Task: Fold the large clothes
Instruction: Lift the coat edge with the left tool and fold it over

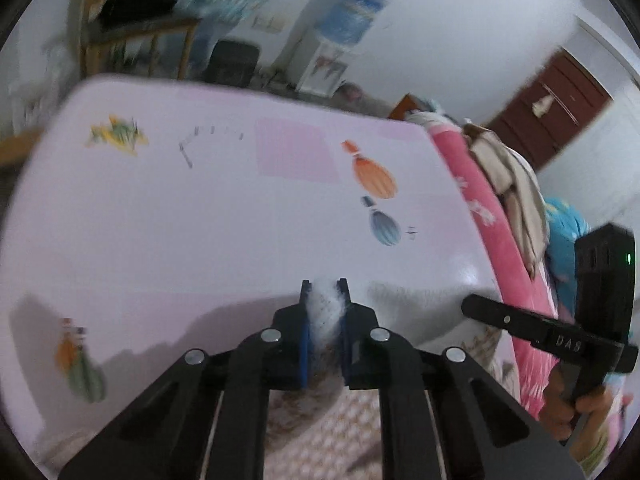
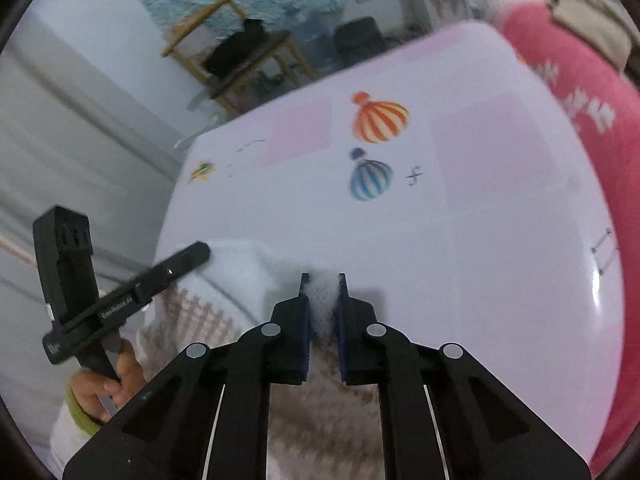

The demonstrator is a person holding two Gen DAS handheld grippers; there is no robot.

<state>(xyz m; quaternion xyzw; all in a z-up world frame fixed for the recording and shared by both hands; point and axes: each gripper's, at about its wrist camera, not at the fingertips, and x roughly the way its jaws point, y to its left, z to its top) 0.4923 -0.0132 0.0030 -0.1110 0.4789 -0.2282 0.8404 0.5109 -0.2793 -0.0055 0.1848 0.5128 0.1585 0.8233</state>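
A white knit garment with a brown check pattern (image 1: 320, 420) lies at the near edge of a pale pink sheet printed with hot-air balloons (image 1: 200, 220). My left gripper (image 1: 324, 286) is shut on a fluffy white fold of it. In the right wrist view the same garment (image 2: 236, 276) is bunched up on the sheet (image 2: 480, 240), and my right gripper (image 2: 323, 280) is shut on another white fold. The two grippers hold the cloth side by side. The right gripper (image 1: 474, 306) shows at the right edge of the left view. The left gripper (image 2: 200, 251) shows at the left of the right view, held by a hand.
A pink rolled blanket (image 1: 480, 208) with beige clothes on top runs along the sheet's right side and shows as the pink blanket (image 2: 580, 100) in the right view. Beyond the far edge stand a wooden rack (image 1: 140, 32), a water dispenser (image 1: 344, 20) and a brown door (image 1: 552, 108).
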